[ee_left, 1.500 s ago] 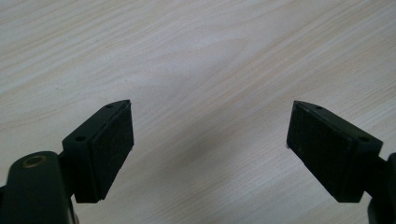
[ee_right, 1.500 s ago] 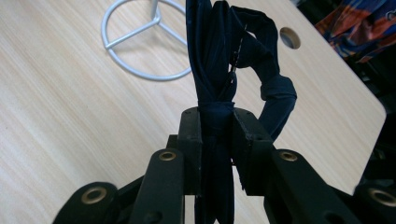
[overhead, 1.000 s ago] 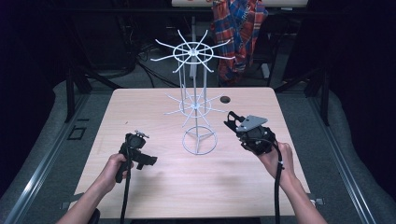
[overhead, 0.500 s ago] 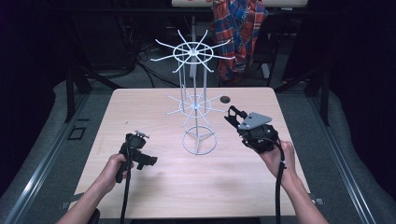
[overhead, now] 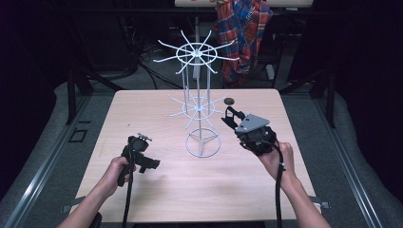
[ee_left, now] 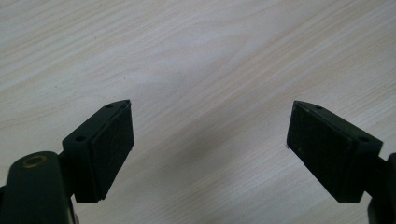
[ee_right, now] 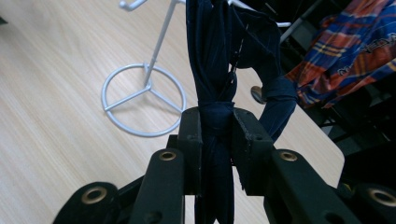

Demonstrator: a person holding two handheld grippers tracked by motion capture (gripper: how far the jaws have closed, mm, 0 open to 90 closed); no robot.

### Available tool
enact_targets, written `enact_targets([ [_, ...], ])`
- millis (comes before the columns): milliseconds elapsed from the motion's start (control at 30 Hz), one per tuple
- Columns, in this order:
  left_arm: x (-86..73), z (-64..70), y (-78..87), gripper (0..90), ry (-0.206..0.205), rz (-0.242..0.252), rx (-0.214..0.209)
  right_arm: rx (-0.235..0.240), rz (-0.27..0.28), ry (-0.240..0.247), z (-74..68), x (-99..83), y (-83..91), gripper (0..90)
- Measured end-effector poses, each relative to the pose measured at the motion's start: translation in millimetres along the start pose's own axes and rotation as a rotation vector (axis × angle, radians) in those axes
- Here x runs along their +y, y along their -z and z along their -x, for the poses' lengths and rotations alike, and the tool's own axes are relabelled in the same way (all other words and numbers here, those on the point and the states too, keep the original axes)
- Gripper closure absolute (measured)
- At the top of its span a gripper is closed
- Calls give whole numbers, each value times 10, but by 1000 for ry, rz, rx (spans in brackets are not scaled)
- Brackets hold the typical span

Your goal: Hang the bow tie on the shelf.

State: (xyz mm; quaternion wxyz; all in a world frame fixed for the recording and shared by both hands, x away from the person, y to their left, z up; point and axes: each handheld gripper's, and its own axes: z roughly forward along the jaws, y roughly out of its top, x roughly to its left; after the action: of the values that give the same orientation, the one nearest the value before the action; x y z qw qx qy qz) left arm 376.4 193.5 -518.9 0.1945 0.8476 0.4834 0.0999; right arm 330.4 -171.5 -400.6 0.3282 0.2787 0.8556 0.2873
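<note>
A wooden counter (overhead: 157, 118) carries a white wire rack (overhead: 198, 107) at its centre. Just right of the rack's ring base, the right tool (ee_right: 217, 123) grips a dark blue scrunchie (ee_right: 219, 60) tight between its jaws. The left tool (ee_left: 210, 135), jaws spread wide, hovers over bare wood.

1. One white wire rack (overhead: 197, 95) stands at the table's centre, with two tiers of radiating arms and one ring base.
2. One small dark round object (overhead: 229, 100) lies at 1 o'clock from the rack's base.
3. One dark blue fabric band (ee_right: 219, 70) is pinched at 3 o'clock of the rack.
4. Two grippers: left gripper (overhead: 138, 159) at 8 o'clock, right gripper (overhead: 231, 116) at 3 o'clock.
5. One plaid cloth (overhead: 242, 28) hangs at 12 o'clock beyond the table (overhead: 142, 109).
</note>
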Motion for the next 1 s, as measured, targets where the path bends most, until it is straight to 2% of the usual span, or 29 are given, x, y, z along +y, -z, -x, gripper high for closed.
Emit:
enact_targets([
  [333, 3, 8, -10, 150, -5, -7, 8, 17, 6, 24, -53, 57, -189, 743],
  [500, -3, -11, -15, 150, 8, -6, 12, 24, 12, 33, -59, 88, -266, 743],
  [633, 1, 3, -6, 150, -1, -2, 7, 30, 7, 48, -71, 108, -316, 743],
  [667, 2, 7, -3, 149, -5, 0, 5, 50, 8, 48, -81, 105, -354, 743],
  [833, -3, -3, -8, 149, 4, 0, 10, 71, 4, 50, -102, 51, -437, 743],
  [867, -4, -4, -6, 149, 5, 1, 11, 83, -6, 59, -100, 42, -449, 742],
  [1000, 0, 4, -1, 149, -2, 0, 14, 60, -3, 112, -144, 26, -471, 743],
])
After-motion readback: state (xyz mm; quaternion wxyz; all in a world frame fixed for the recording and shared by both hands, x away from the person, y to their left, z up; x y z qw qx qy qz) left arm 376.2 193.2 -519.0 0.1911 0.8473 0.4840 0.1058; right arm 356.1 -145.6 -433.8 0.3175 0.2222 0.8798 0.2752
